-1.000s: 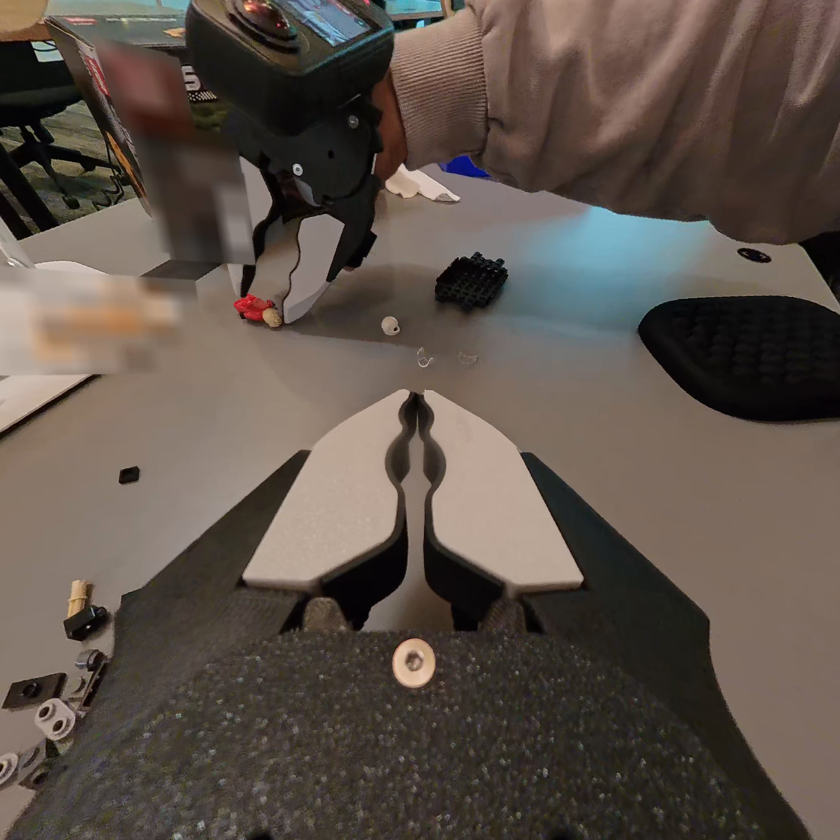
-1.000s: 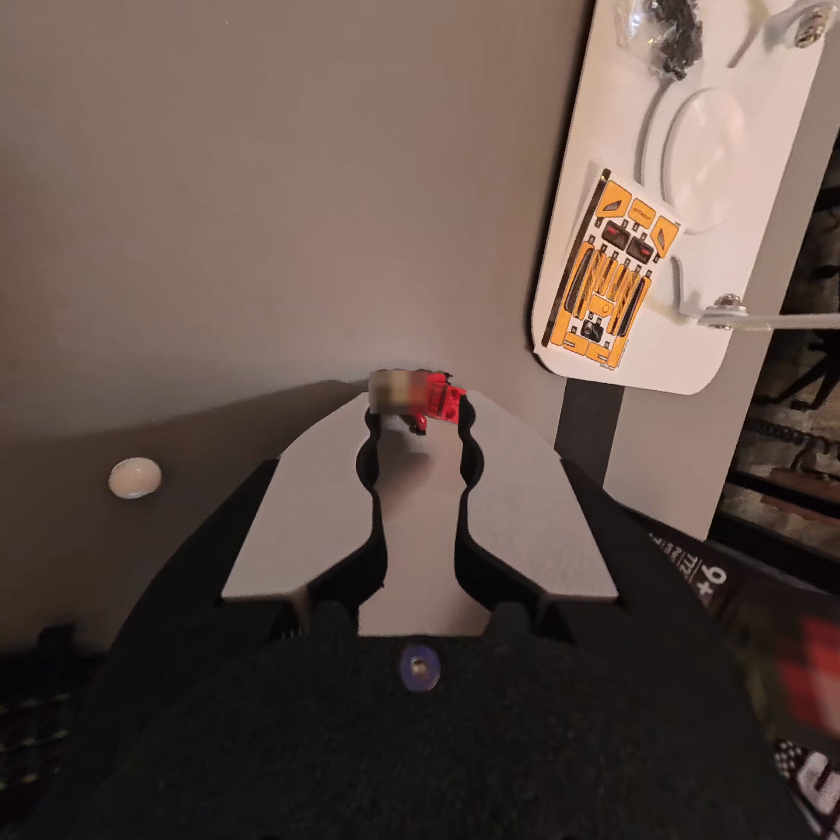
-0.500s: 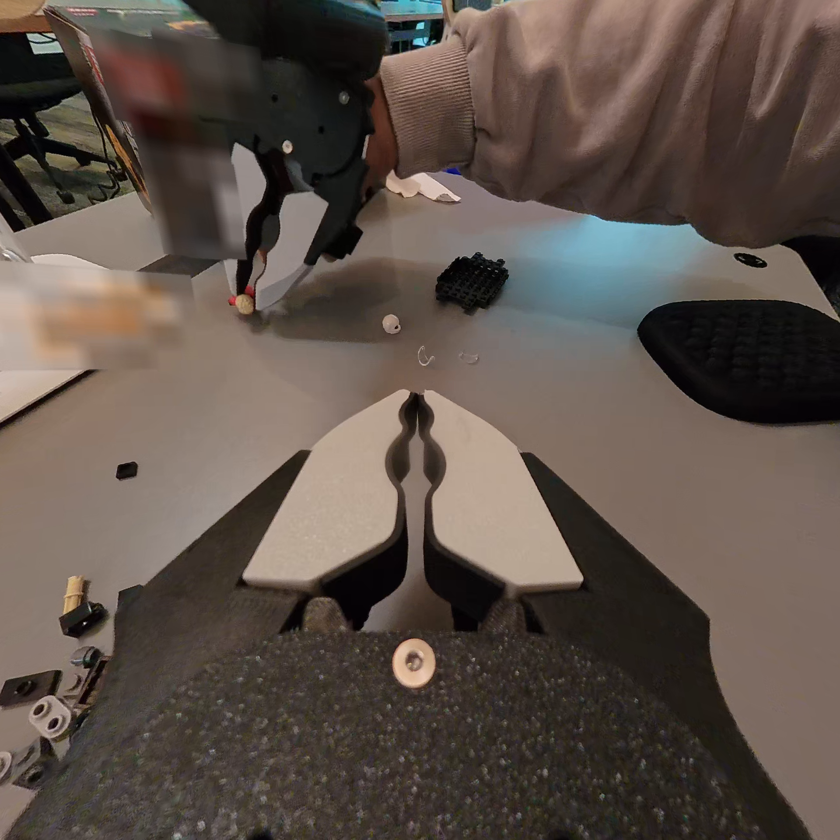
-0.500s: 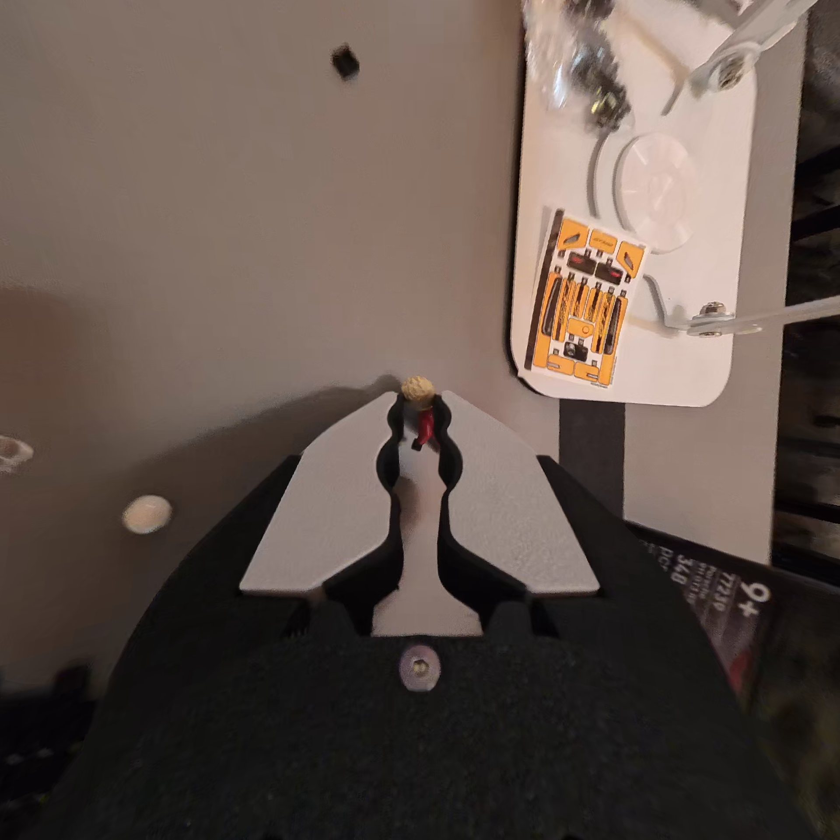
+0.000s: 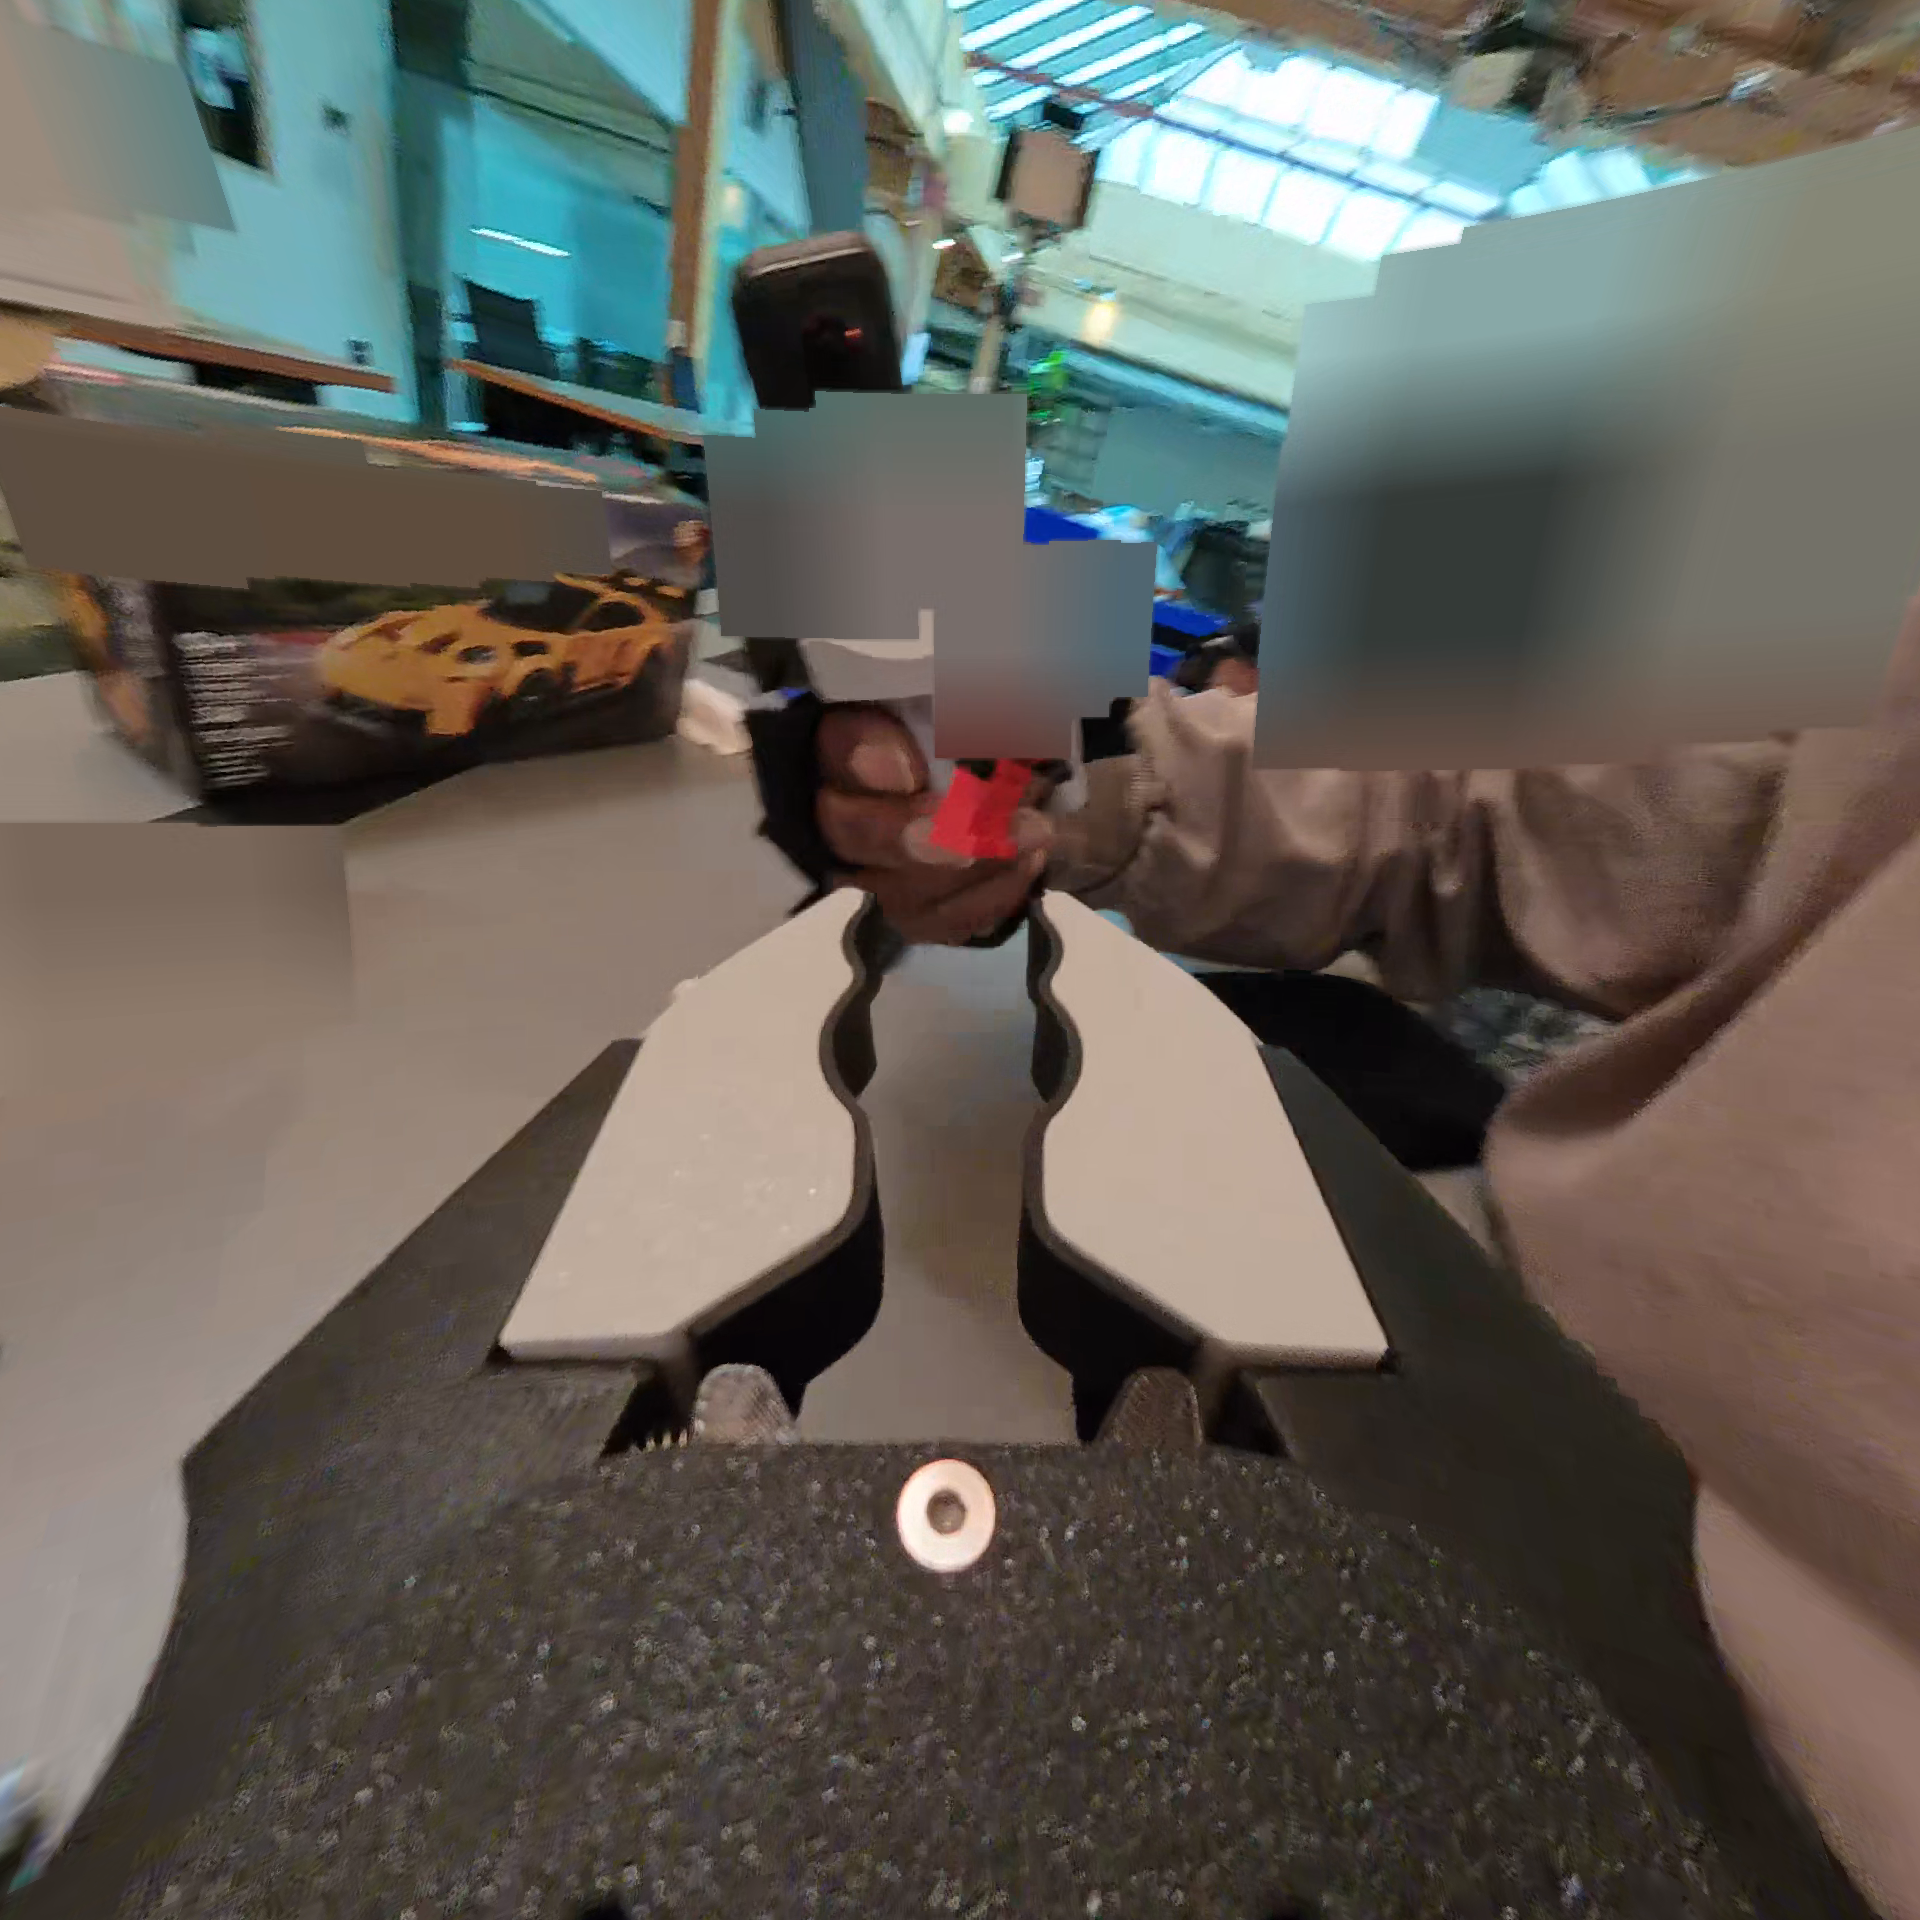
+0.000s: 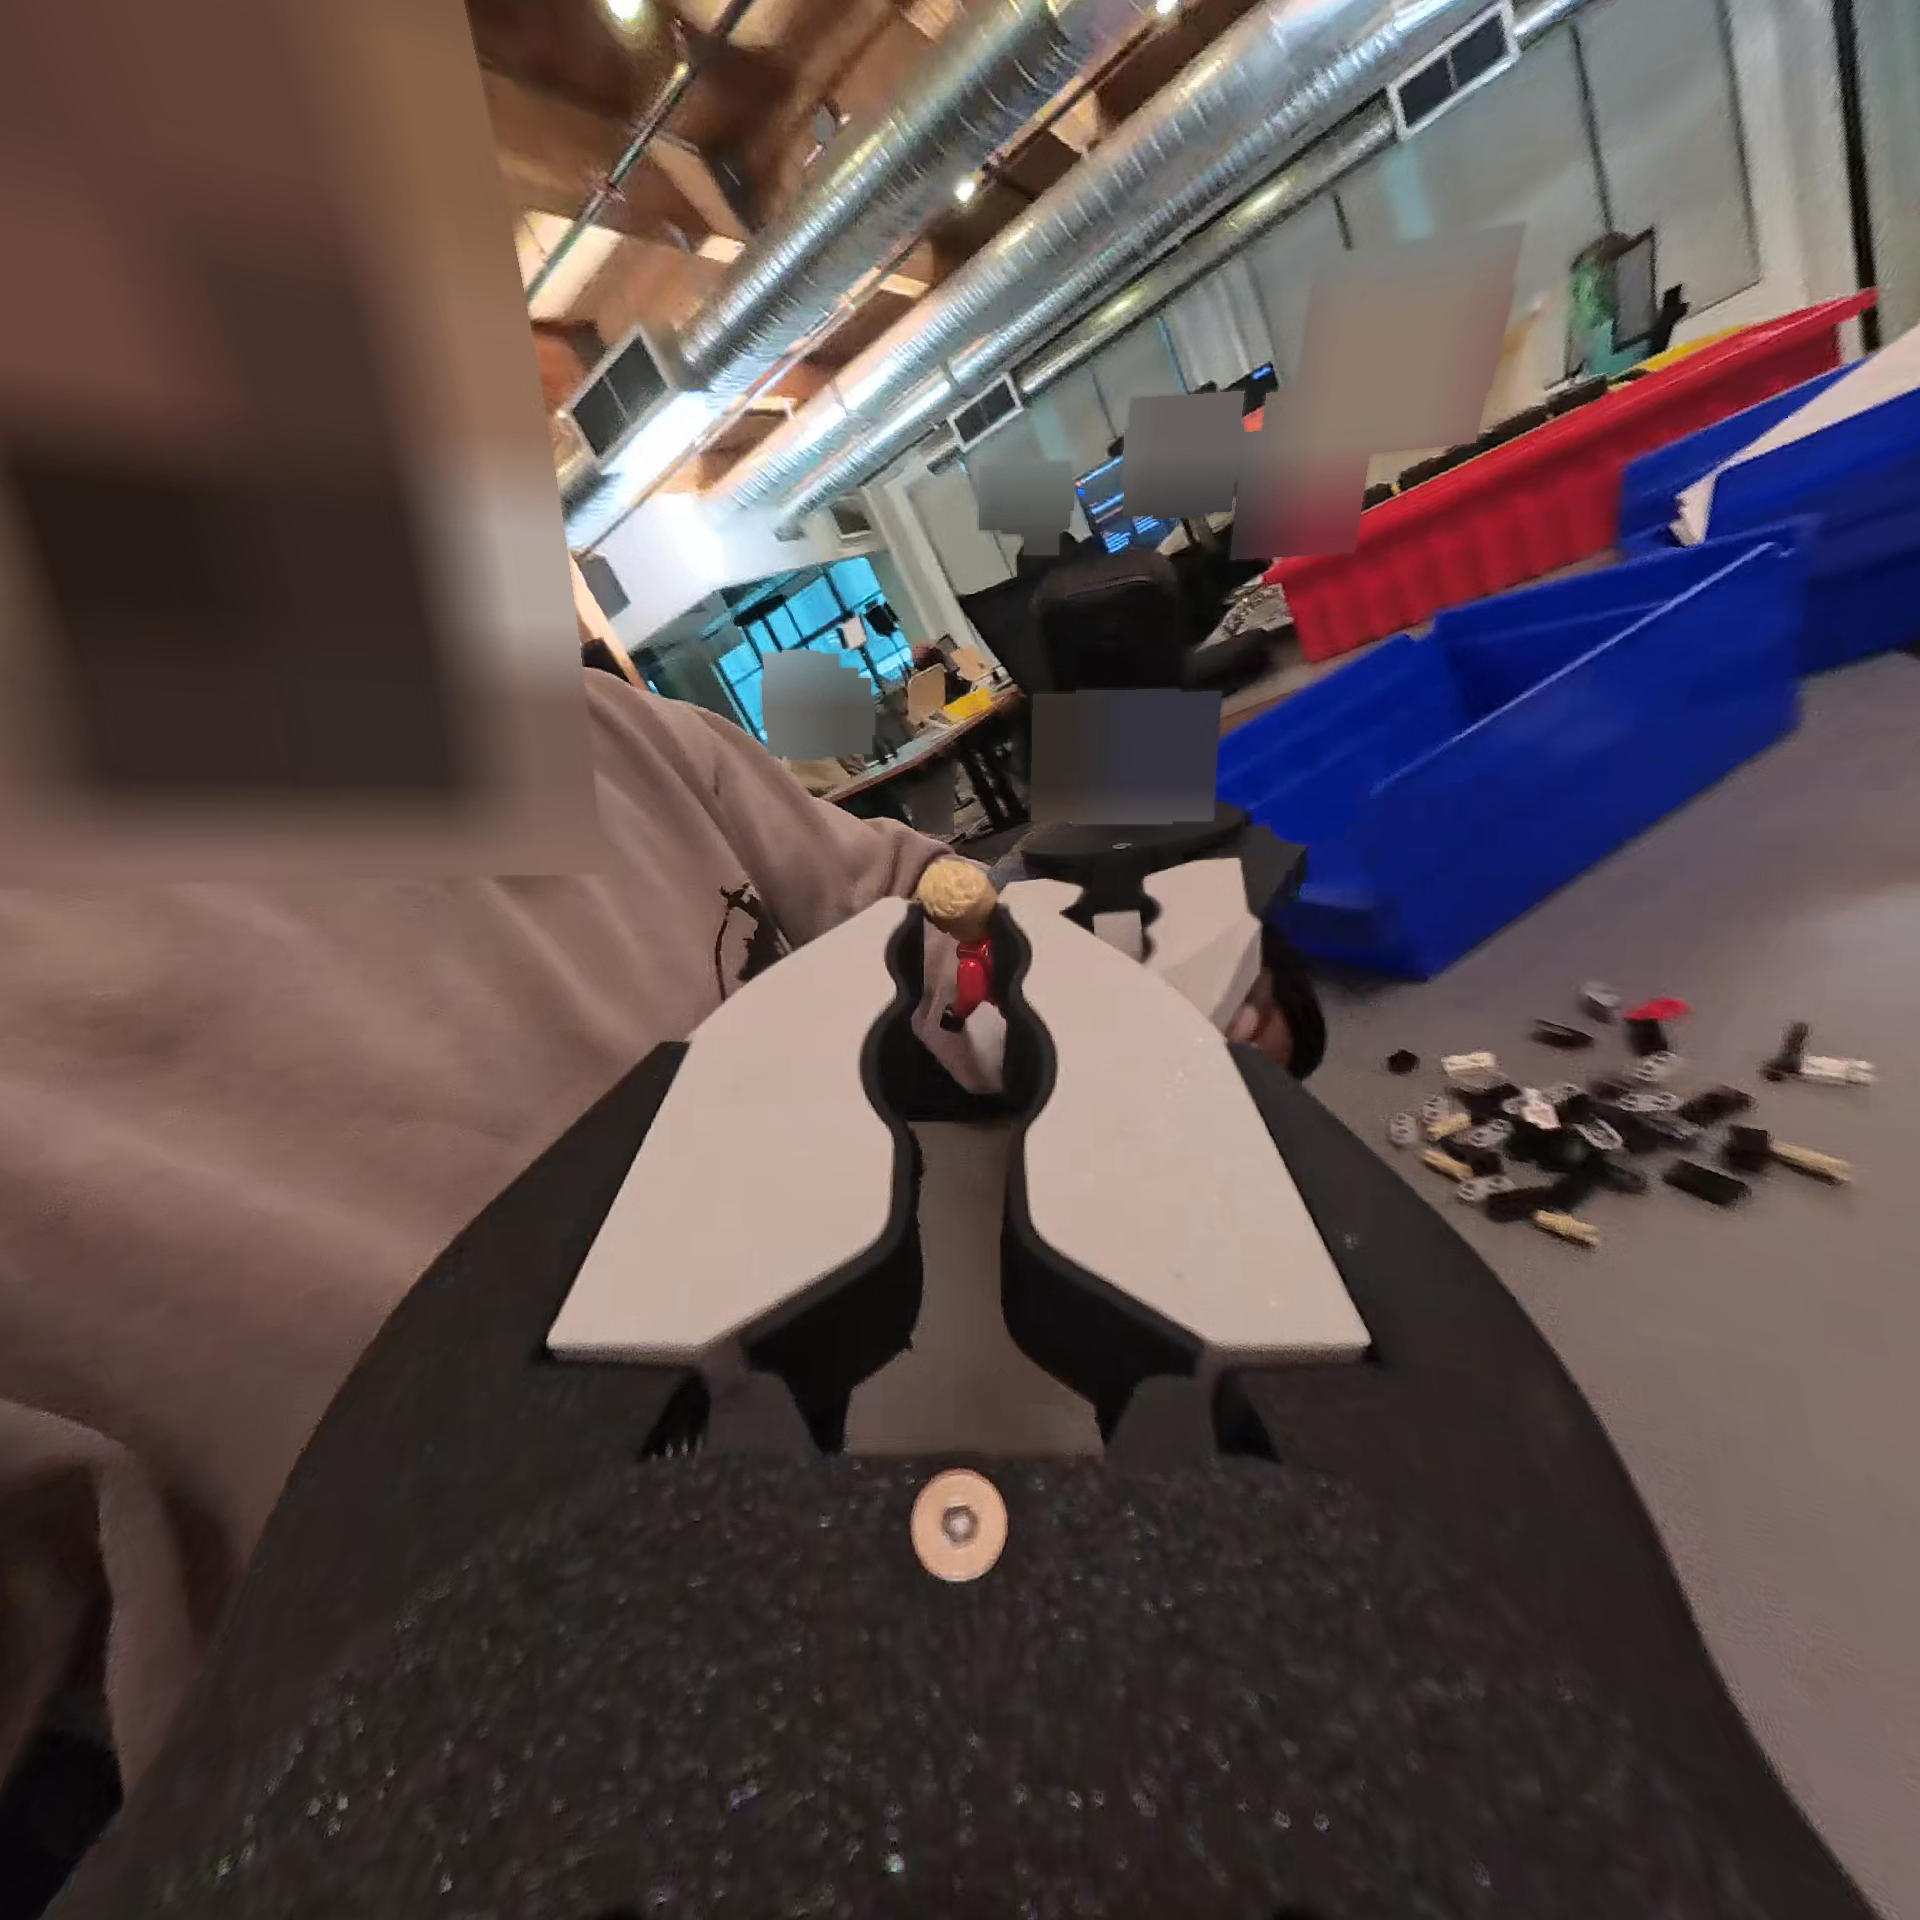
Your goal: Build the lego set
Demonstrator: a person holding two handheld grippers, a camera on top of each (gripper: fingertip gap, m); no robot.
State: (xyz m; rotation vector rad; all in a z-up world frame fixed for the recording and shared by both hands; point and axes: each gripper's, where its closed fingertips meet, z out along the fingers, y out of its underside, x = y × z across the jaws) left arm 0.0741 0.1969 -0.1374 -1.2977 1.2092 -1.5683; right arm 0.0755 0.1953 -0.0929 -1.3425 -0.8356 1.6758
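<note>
Your left gripper (image 5: 945, 925) has its fingers spread apart with nothing between them, lifted off the grey table (image 5: 582, 894) and aimed at your right hand (image 5: 914, 831) in the centre of the frame. A red piece (image 5: 977, 816) shows just above the tips; blur hides how it is held.

Your right gripper (image 6: 956, 935) is clamped on a small minifigure (image 6: 966, 971), red torso between the tips and tan hair poking up above them, at frame centre.

Judged from this, the build is barely begun: one figure is in hand, while a heap of loose black, tan and white pieces (image 6: 1600, 1122) lies unsorted at right on the table. The box with the yellow car (image 5: 436, 675) stands at left. No assembled car body shows anywhere, so nearly everything looks left to do.
</note>
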